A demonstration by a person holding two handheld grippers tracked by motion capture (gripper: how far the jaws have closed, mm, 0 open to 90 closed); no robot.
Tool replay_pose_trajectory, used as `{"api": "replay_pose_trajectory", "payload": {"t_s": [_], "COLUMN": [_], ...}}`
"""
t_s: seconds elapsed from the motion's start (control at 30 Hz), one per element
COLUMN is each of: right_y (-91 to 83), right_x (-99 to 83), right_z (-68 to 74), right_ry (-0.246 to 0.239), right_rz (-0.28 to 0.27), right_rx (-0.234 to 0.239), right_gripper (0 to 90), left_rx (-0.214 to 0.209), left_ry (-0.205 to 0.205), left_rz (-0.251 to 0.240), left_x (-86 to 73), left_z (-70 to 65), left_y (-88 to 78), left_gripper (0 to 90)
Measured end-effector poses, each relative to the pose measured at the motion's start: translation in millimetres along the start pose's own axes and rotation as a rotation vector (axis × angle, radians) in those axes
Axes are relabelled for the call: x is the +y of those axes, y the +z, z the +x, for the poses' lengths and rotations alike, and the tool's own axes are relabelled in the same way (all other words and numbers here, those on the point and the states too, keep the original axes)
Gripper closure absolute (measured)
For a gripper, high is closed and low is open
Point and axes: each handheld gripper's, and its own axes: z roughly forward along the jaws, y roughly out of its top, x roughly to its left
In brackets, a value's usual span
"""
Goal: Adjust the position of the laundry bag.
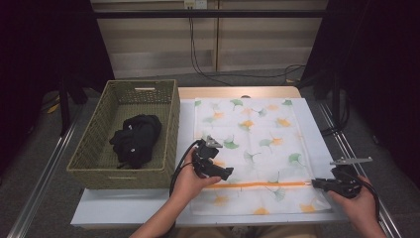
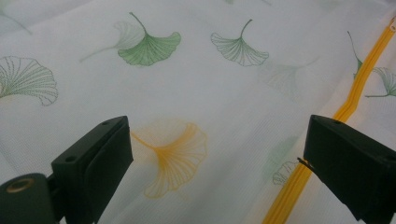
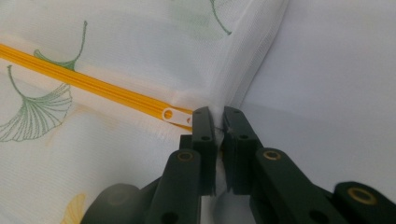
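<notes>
Pinching the mesh bag point(image 3: 140, 56) at its edge, right hand-held gripper point(image 3: 215, 119) is clenched on the fabric fold right at the end of the orange zipper point(image 3: 93, 88); the white zipper pull point(image 3: 176, 115) sits just left of its jaws in the right gripper view, touching or nearly so, can't tell which. In the high view that hand-held gripper point(image 1: 317, 183) is at lower right of the frame, at the bag's point(image 1: 247, 148) right edge. Key relation: zipper point(image 1: 257, 185) runs as a long horizontal line across the lower part of the high view, from the right hand-held gripper toward the left one, so its long axis points straight between the two hands. Pull is at the right end, so the right hand is the nearer one by far. Left hand-held gripper point(image 1: 213, 166) hovers over the bag left of centre, jaws released and wide, nothing between them; in the left gripper view point(image 2: 215, 154) the zipper point(image 2: 327, 126) runs past its right jaw, printed mesh point(image 2: 196, 88) underneath. My read: right side anchors or takes the pull, any slide would go leftward along that line. Bag lies flat on the white surface point(image 1: 133, 203); wicker basket point(image 1: 84, 163) with dark clothing point(image 1: 136, 139) is at left, just beside the bag.
</notes>
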Motion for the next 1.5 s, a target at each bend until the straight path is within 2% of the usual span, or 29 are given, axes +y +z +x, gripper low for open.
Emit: {"api": "replay_pose_trajectory", "payload": {"t_s": [0.03,0.13,0.17,0.2,0.23,0.27,0.3,0.4,0.47,0.5,0.8,1.03,1.2,1.23,1.33,1.43,1.47,1.5], "right_y": [-0.3,-0.6,-2.0,-2.9,-4.2,-7.4,-7.4,-13.9,-15.2,-16.2,-16.3,-20.0,-18.6,-18.0,-16.0,-13.5,-11.5,-11.5], "right_x": [-0.1,-0.2,0.2,0.7,1.2,2.2,2.2,6.1,7.3,8.6,23.4,38.0,46.6,48.4,52.5,55.3,56.7,56.7], "right_z": [-2.3,-3.7,-5.1,-6.4,-8.1,-11.8,-11.8,-14.5,-13.9,-13.1,0.3,7.0,11.0,11.7,13.9,15.5,17.2,17.2], "right_ry": [0.018,0.019,0.029,0.035,0.050,0.062,0.062,0.075,0.075,0.074,0.022,0.005,-0.011,-0.019,-0.031,-0.035,-0.046,-0.046], "right_rz": [-0.007,-0.011,-0.015,-0.022,-0.031,-0.061,-0.061,-0.087,-0.092,-0.096,-0.085,-0.113,-0.122,-0.121,-0.123,-0.126,-0.122,-0.122], "right_rx": [0.014,0.028,0.044,0.059,0.078,0.101,0.101,0.151,0.160,0.161,0.169,0.180,0.192,0.189,0.195,0.206,0.204,0.204], "right_gripper": [85.1,85.3,85.5,85.5,85.6,85.6,85.6,85.8,85.8,85.8,85.8,85.9,85.8,85.8,85.8,85.8,85.8,85.8], "left_rx": [-0.005,-0.005,-0.010,-0.005,-0.002,-0.002,-0.002,-0.005,-0.005,-0.009,-0.019,-0.022,-0.033,-0.044,-0.054,-0.075,-0.078,-0.087], "left_ry": [0.000,-0.015,-0.005,-0.016,-0.011,-0.013,-0.011,-0.005,-0.017,-0.002,-0.015,-0.020,-0.008,-0.016,-0.018,0.003,-0.018,-0.009], "left_rz": [-0.010,-0.026,-0.020,-0.031,-0.019,-0.022,-0.020,-0.014,-0.015,-0.009,-0.013,-0.014,-0.007,-0.024,-0.020,-0.009,-0.013,-0.006], "left_x": [-0.3,0.1,0.4,0.4,0.9,0.8,0.8,0.4,0.7,0.8,0.6,2.1,5.3,5.4,8.1,10.4,10.9,11.3], "left_z": [-0.1,-0.9,0.4,-0.1,0.6,0.7,0.9,0.5,-1.3,-0.5,-2.1,-2.6,-4.2,-4.9,-7.3,-8.8,-10.8,-10.6], "left_y": [0.8,1.0,0.2,0.3,-0.8,-0.8,-0.8,0.3,1.1,0.9,2.7,2.0,1.8,3.1,3.7,4.8,6.0,6.5], "left_gripper": [7.6,7.6,7.6,7.6,7.6,7.6,7.6,7.6,7.6,7.6,7.6,7.6,7.6,7.5,7.6,7.6,7.5,7.5]}}
